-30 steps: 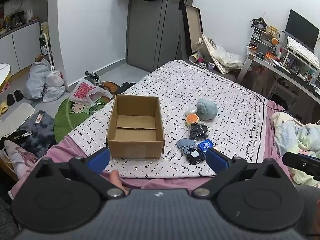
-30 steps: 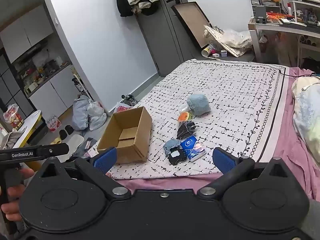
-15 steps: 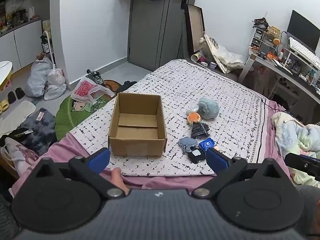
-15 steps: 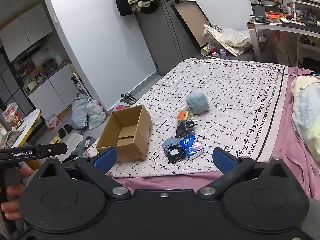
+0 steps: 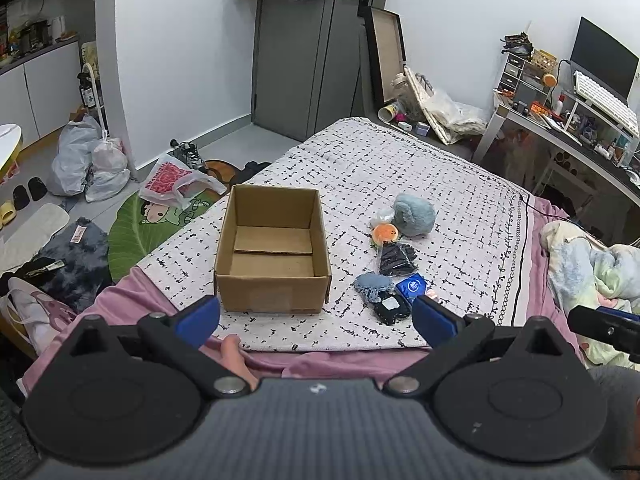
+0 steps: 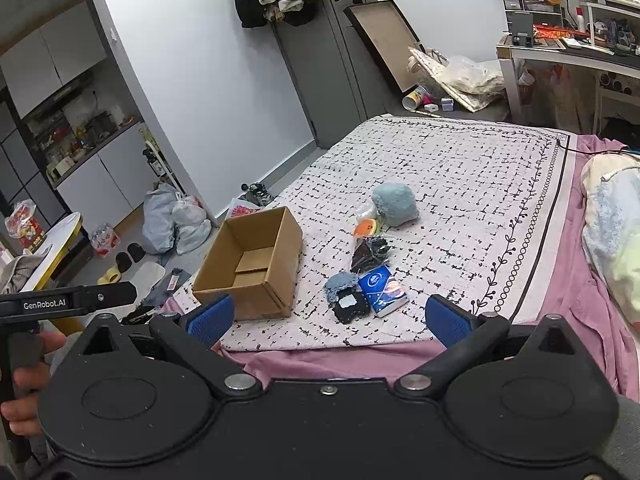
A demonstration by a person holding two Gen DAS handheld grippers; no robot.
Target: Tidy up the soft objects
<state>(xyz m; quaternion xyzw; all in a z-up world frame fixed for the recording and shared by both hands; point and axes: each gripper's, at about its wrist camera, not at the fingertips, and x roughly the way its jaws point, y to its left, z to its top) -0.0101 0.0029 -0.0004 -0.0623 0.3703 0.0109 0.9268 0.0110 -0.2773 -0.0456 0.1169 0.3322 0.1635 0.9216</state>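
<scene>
L gripper (image 5: 316,316) hangs over the near edge of the bed (image 5: 460,184), blue pads wide apart, nothing between them. R gripper (image 6: 328,316) same: pads spread wide, empty, also over the near edge. In the R view a hand (image 6: 22,396) at the lower left grips the handle of the other tool, marked GenRobot.AI.

Cardboard box (image 5: 272,252) sits open on the white patterned bedspread (image 5: 400,160), near the near-left corner of it, flaps folded down inside, nothing in it.

Soft items lie in a loose line to the R of the box, apart from it:
- fluffy blue-grey plush (image 5: 414,214), farthest back, approx mid-bed
- orange round toy (image 5: 385,233) touching the plush's near-left side, w/ a small clear-wrapped whitish item (image 5: 382,214) just beside it
- dark item in a clear bag (image 5: 397,259) just in front of the orange one
- blue-grey knitted piece (image 5: 370,285) closer to the near edge
- blue tissue pack (image 5: 412,287) just R of the knit piece
- black item w/ white label (image 5: 391,307), nearest the edge, overlapping the knit piece and touching the tissue pack

Pink sheet (image 5: 132,292) shows under the bedspread along the near edge. Crumpled pale blanket (image 5: 592,264) at the R side of the bed. Floor L of the bed: plastic bags (image 5: 88,160), green leaf-shaped mat (image 5: 136,228).
</scene>
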